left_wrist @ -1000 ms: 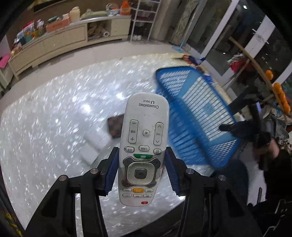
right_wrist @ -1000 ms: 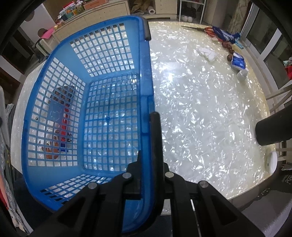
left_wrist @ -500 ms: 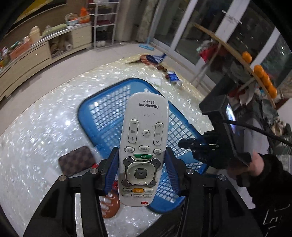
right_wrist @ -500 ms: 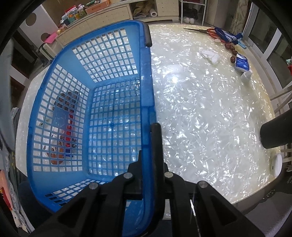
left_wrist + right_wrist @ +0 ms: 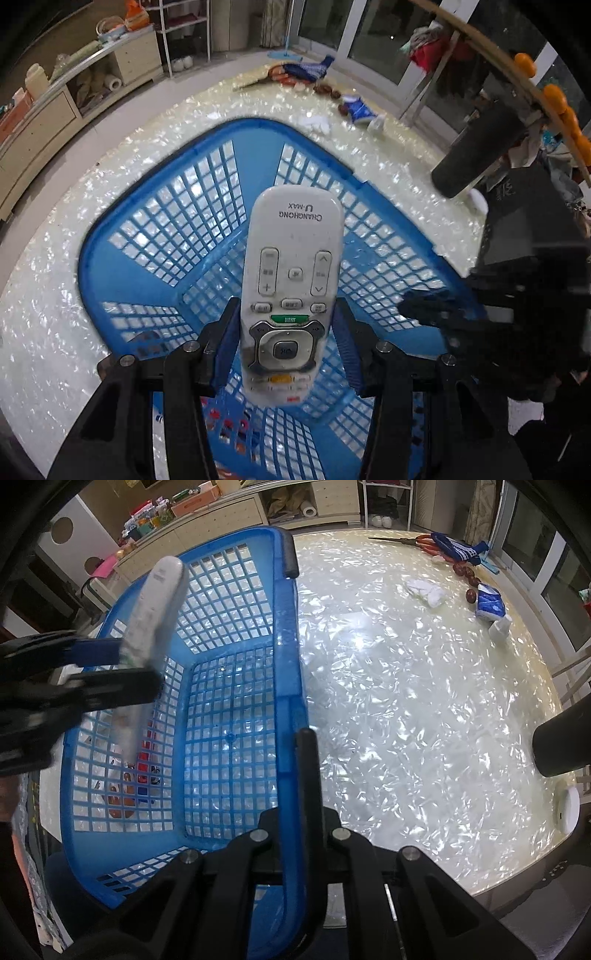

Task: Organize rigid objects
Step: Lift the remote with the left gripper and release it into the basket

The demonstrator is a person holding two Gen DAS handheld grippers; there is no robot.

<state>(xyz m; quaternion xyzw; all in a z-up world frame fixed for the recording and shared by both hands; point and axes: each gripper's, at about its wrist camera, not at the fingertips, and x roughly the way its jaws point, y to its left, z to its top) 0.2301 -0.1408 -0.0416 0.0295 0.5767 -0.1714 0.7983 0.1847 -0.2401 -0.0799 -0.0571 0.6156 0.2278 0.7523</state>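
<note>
Your left gripper point(image 5: 286, 343) clamps the white remote point(image 5: 291, 280), hanging over the blue basket point(image 5: 155, 236). Your right gripper point(image 5: 295, 760) pinches the basket's rim at its 6 o'clock. Basket sits on the pearly table point(image 5: 424, 701).

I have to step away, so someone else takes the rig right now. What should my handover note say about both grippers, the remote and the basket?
Left gripper: shut on the white Changhong remote control, held above the blue plastic lattice basket.
Right gripper: shut on the basket's right rim, steadying it on the pearly table.
Done: remote picked up and brought over the basket.
Left: lower and release it inside, which looks empty. A red-and-orange item shows through the lattice.
</note>
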